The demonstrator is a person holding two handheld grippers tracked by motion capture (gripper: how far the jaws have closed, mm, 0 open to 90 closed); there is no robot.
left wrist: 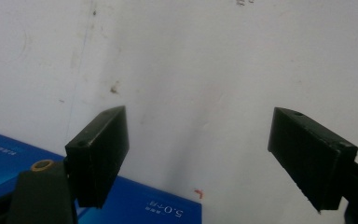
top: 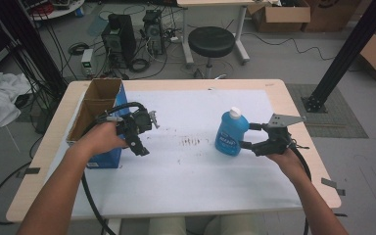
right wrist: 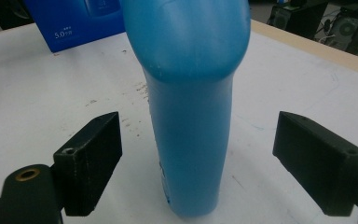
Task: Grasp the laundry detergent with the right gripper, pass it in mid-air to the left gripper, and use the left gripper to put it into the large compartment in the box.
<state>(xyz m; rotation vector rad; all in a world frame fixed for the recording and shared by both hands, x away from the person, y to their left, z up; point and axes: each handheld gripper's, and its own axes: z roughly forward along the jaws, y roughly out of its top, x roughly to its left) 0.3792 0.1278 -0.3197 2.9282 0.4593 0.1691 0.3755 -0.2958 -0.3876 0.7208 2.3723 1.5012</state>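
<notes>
A white sheet (top: 196, 161) covered most of a pale wooden table (top: 293, 105), with a patch of brownish marks (top: 192, 142) near its middle. Beyond the table lay a grey floor with a black round stool (top: 211, 41), computer towers (top: 120, 36), tangled cables and cardboard cartons.

The blue bottle (top: 231, 132) stood upright on the sheet, right of centre, its long axis vertical and its white cap (top: 234, 113) on top. The right gripper (top: 248, 135) sat just beside it, jaws spread wide to either side of the bottle and, in the right gripper view, clear of it on both sides.

The left gripper (top: 139, 139) hung over the sheet with its jaws wide apart and nothing between them, next to the open blue cardboard box (top: 98, 122) at the table's left edge. Bare sheet lay between bottle and box.
</notes>
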